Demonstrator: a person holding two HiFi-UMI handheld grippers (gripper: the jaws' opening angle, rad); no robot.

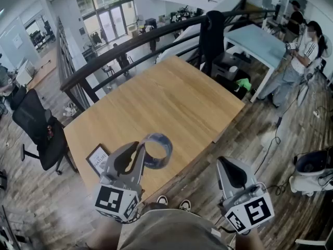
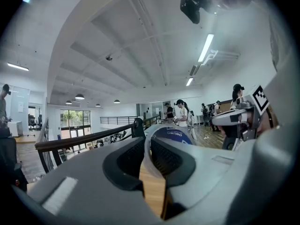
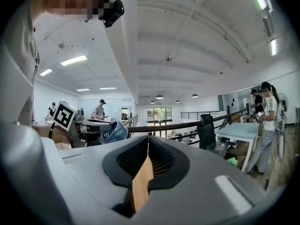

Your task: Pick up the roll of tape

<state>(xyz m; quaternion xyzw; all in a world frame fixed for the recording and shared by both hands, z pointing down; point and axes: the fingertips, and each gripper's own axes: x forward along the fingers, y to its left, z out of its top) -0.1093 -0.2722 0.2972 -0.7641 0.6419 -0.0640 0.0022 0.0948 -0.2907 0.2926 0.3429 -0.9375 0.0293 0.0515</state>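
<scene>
Tape roll (image 1: pixel 167 149), blue, perhaps glossy, in left claw (image 1: pixel 141 149).

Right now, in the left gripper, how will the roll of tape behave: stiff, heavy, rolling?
The roll of tape looks thin-walled and hollow, so probably light. Pinched by the left gripper, it holds its ring shape: likely stiff. Set on edge, it could roll.

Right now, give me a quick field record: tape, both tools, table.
task object: roll of tape, blue print on its outside
left tool: shut on the roll's wall, one jaw inside the ring
right tool: shut, nothing between the jaws, held off the table's near edge
table: wood, with a small framed card at the near corner
status: tape gripped; it looks clear of the tabletop
</scene>
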